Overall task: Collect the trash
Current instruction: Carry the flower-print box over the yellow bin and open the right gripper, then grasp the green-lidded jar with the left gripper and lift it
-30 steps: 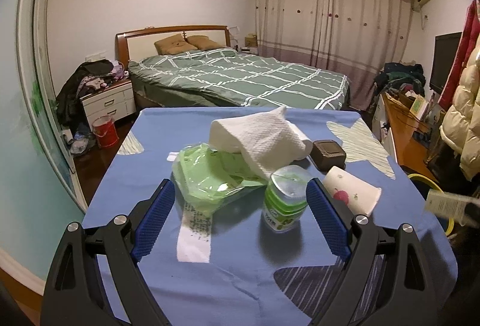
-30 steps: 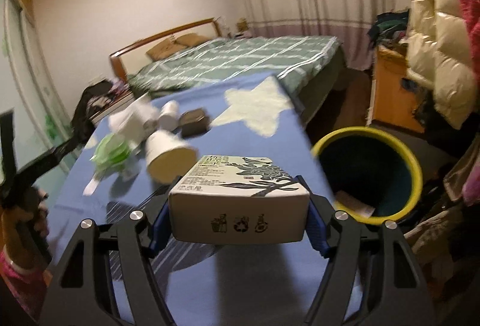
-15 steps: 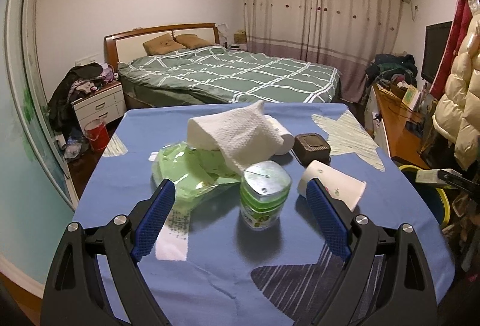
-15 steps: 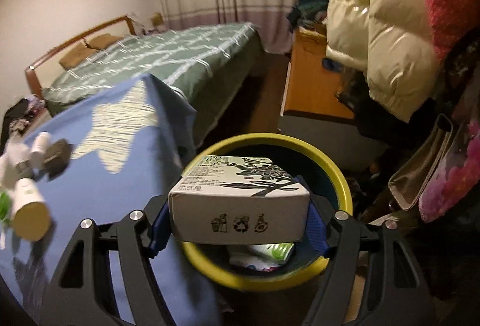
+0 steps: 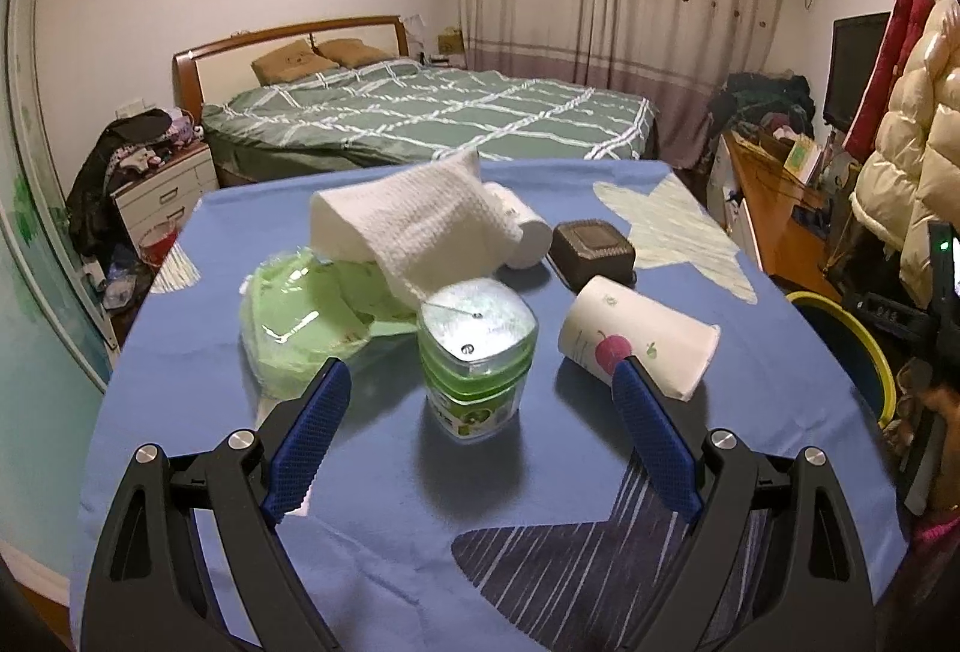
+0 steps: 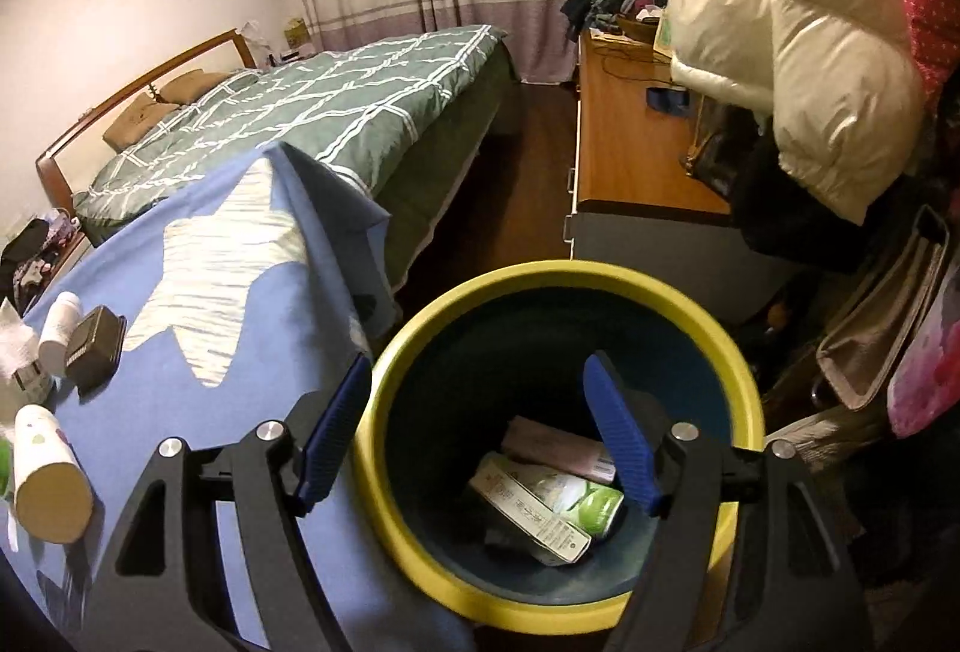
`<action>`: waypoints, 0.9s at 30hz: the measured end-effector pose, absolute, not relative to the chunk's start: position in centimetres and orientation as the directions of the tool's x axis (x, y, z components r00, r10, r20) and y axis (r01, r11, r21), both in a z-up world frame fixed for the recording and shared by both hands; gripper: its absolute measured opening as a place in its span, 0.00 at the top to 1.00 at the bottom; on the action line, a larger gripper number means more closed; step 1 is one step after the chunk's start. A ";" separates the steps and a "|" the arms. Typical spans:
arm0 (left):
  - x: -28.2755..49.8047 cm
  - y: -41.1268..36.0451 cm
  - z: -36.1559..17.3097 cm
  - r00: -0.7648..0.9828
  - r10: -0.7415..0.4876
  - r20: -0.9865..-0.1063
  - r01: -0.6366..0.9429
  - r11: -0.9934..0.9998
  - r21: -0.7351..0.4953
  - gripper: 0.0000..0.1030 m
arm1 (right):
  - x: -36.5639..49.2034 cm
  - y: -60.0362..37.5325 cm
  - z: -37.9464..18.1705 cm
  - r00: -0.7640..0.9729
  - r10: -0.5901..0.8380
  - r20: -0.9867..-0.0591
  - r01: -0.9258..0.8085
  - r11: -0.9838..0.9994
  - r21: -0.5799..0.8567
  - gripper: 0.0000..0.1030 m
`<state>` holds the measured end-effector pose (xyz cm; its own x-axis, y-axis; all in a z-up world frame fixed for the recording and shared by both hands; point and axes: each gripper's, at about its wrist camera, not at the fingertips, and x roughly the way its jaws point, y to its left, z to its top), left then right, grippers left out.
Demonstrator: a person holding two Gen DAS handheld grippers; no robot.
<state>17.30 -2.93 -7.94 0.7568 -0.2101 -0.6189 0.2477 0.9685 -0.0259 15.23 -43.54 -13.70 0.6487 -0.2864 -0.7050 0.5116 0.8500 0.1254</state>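
Since half a second ago the carton has left the right hand-held gripper (image 6: 474, 427): its jaws now stand apart and empty above the yellow-rimmed bin (image 6: 744, 394), and the carton (image 6: 528, 511) lies tilted at the bottom among other packaging, so one piece of trash is collected. That bin stands on the floor just off the right edge of the counter (image 6: 258, 352). Left hand-held gripper (image 5: 480, 439) has eased closer to the green-banded jar (image 5: 477, 355) than a second ago; its jaws are apart, nothing between the pads, the jar ahead of them and centred in the gap, not touched. Jar stands upright near the counter's middle. Paper cup (image 5: 639, 343) lies on its side just right of the jar, near the right fingertip. Green plastic wrapper (image 5: 300, 316) lies left of the jar with a white cloth (image 5: 414, 226) draped over its far edge; a white roll (image 5: 519, 232) and a dark small box (image 5: 591, 247) sit further back. Most trash is still on the counter; likely next pick is the jar or cup, judging by the left gripper's aim.
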 end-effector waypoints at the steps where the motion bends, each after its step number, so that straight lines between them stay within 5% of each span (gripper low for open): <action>1: 17.6 -3.1 -8.2 0.752 -0.212 -0.624 0.251 0.968 -0.027 0.19 | 15.2 -43.3 -13.5 0.648 -0.303 -0.699 0.519 0.847 0.114 0.33; 19: 22.1 -4.8 -9.8 0.731 -0.207 -0.650 0.267 0.964 -0.007 0.43 | 16.0 -42.5 -13.7 0.635 -0.300 -0.712 0.512 0.854 0.096 0.33; 27: 23.0 -5.0 -10.5 0.722 -0.181 -0.667 0.259 0.966 0.018 0.45 | 16.3 -42.4 -13.8 0.634 -0.286 -0.719 0.502 0.859 0.101 0.33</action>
